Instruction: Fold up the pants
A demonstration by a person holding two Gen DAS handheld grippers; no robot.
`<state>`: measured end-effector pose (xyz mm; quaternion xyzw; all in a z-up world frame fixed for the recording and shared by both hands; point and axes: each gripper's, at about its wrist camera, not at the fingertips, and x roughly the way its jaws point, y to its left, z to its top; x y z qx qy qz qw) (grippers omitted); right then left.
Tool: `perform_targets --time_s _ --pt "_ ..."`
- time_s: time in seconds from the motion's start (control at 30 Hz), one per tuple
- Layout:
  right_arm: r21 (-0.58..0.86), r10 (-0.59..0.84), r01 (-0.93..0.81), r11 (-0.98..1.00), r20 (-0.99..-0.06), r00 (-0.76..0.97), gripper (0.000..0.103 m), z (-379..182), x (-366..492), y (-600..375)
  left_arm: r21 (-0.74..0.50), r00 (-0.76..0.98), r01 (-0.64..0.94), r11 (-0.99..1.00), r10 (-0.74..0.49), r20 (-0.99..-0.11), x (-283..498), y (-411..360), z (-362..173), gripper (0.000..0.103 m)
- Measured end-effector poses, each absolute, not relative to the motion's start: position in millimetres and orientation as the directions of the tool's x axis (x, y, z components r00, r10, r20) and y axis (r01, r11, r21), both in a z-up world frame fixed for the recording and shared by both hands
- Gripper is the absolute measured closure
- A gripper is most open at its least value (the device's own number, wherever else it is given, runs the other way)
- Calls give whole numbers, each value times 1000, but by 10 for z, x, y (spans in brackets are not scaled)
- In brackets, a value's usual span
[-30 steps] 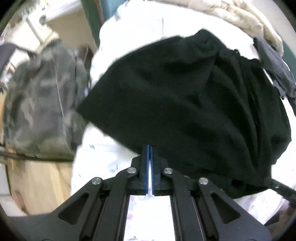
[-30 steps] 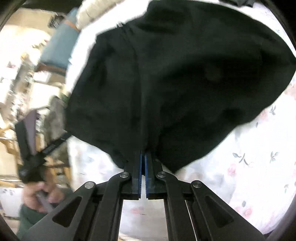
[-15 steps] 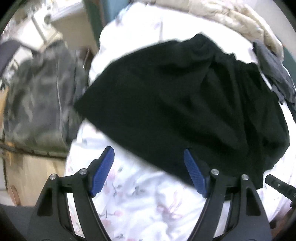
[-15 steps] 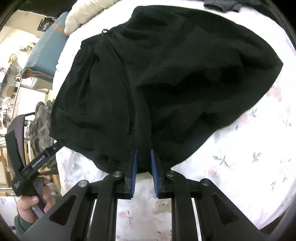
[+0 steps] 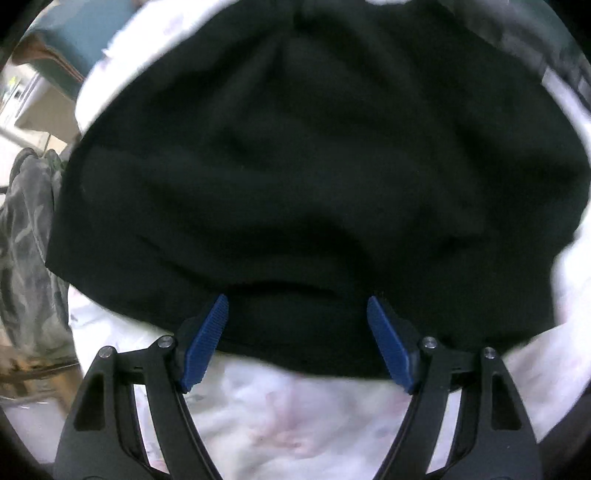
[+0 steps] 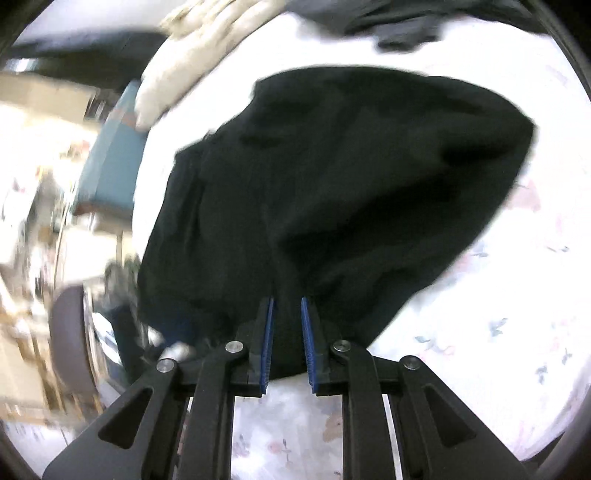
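Observation:
The black pants lie bunched on a white flowered bed sheet. My left gripper points down over their near hem. Its jaws stand wide and are still opening; the hem lies between the blue pads, which do not press on it. In the right wrist view the pants spread away from my right gripper. Its jaws are a narrow gap apart, open, with the near edge of the black cloth in the gap.
A camouflage garment hangs off the bed's left side. A cream blanket and a dark grey garment lie at the far end. A teal cushion and a dark chair stand beside the sheet.
The left gripper went from shut to wide open and dropped closer over the pants' hem. The right gripper let go of the cloth, opening a little, and its view shifted back.

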<state>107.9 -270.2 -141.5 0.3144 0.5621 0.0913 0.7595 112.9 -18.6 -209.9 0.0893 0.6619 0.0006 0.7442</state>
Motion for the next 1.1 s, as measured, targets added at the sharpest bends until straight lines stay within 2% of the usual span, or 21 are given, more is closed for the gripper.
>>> perform_targets --time_s 0.03,0.1,0.2,0.3,0.43,0.6,0.73,0.83,0.97,1.1 --pt "596 489 253 762 -786 379 83 -1417 1064 -2844 123 135 120 985 107 -985 1117 -157 -2097 23" --pt "625 478 333 706 -768 426 72 -1454 1010 -3128 126 121 111 986 113 -986 1119 -107 -2064 22" --pt "668 465 421 614 -737 490 68 -1536 903 -3468 92 170 74 993 79 -982 1093 -27 -1842 23" --pt "707 466 467 530 -704 536 51 -1691 797 -3647 29 243 52 998 16 -970 1102 15 -1614 23" --pt "744 476 494 450 -667 573 47 -1939 640 -3712 13 283 24 1000 6 -959 1136 45 -1498 23" --pt "743 493 548 385 -667 559 44 -2250 647 -3735 -3 315 -27 1000 6 -949 1179 106 -1475 23" --pt "699 444 518 492 -714 541 44 -2235 931 -3781 -33 337 -81 996 -4 -942 1152 156 -1476 23" --pt "728 466 575 372 -683 563 45 -2465 993 -3947 -37 363 -91 995 -2 -932 1130 206 -1460 23" --pt "769 479 538 346 -638 603 43 -2482 1161 -4036 20 390 -74 997 48 -920 1156 171 -1452 23" --pt "806 498 523 275 -585 640 43 -2527 1210 -4157 -1 377 -83 997 31 -926 1275 129 -1423 23"
